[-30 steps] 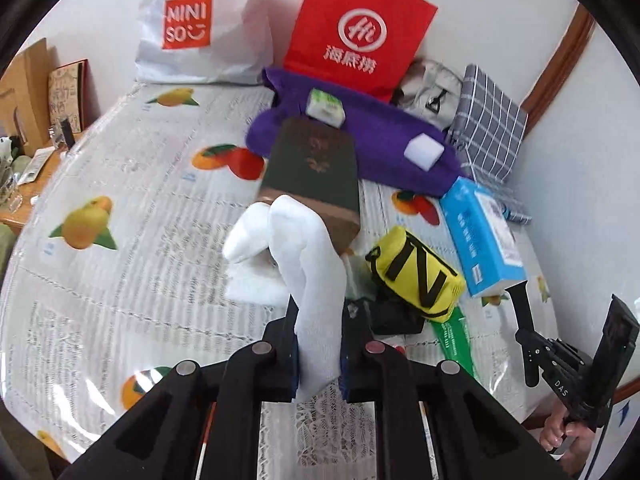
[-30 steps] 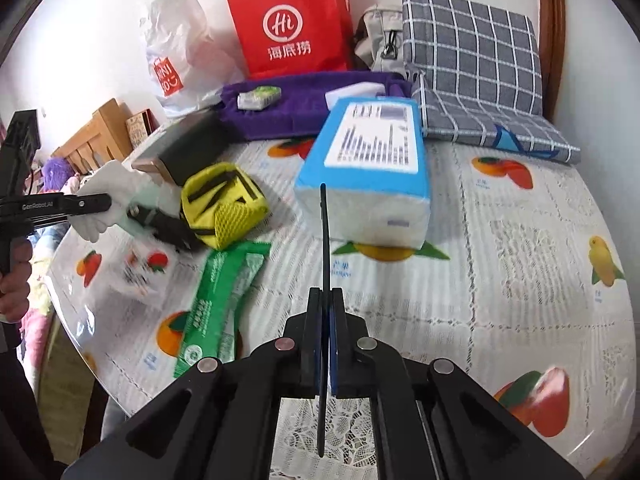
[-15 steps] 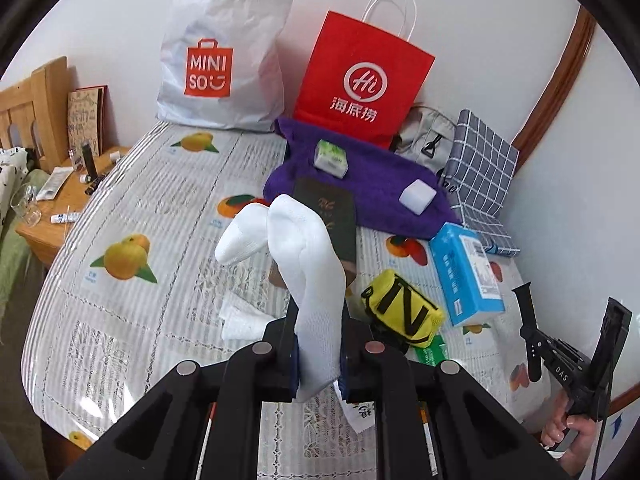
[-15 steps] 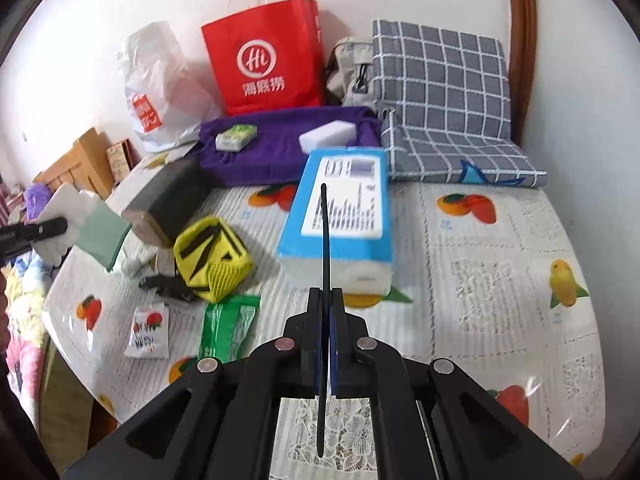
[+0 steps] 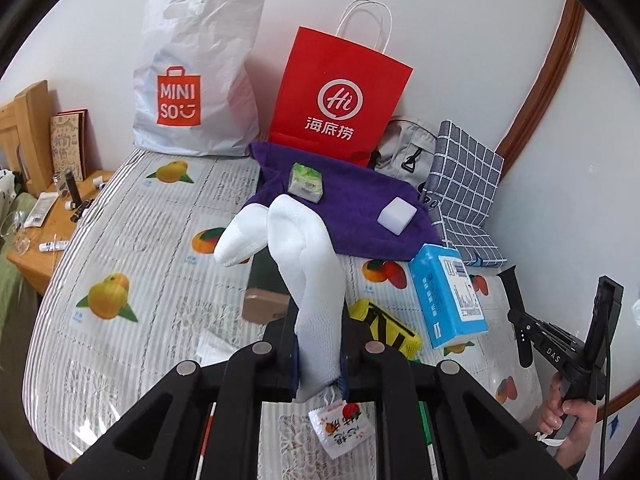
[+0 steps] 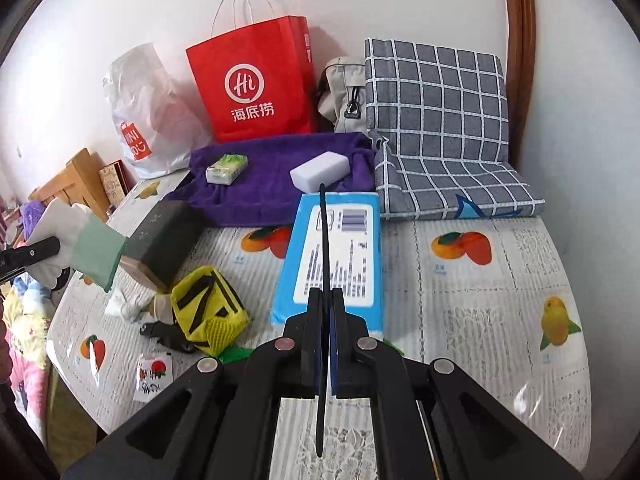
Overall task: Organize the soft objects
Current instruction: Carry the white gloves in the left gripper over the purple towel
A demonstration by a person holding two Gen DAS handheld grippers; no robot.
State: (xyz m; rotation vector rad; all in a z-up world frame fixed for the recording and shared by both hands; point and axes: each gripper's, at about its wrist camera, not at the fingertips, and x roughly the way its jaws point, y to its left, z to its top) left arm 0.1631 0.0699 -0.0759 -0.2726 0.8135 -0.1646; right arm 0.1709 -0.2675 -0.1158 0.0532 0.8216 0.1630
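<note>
The left gripper [image 5: 318, 344] is clenched on a pair of white socks [image 5: 304, 264], which stand up out of it, toes folded over toward 11 o'clock, held clear above the table [image 5: 132, 264]. The right gripper [image 6: 327, 336] is pinched shut on a thin black strap [image 6: 325, 240] that rises toward 12 o'clock over the blue tissue pack [image 6: 332, 256].

The step in hand looks like carrying the socks to the purple towel [image 5: 352, 216] at 12 o'clock, where a small green packet [image 5: 306, 182] and a white sponge [image 5: 397, 215] already lie. To do it well, keep the grip firm on the sock cuffs, travel high enough to clear the dark box [image 5: 266, 284] just beyond the gripper, and lower onto a bare patch of towel between the two items before releasing.

Against the view half a second ago, the left gripper has risen and pulled back: the table looks farther, the yellow pouch [image 5: 390, 328] sits closer to the fingers, and the Miniso bag [image 5: 196, 80] stands fuller in view.
</note>
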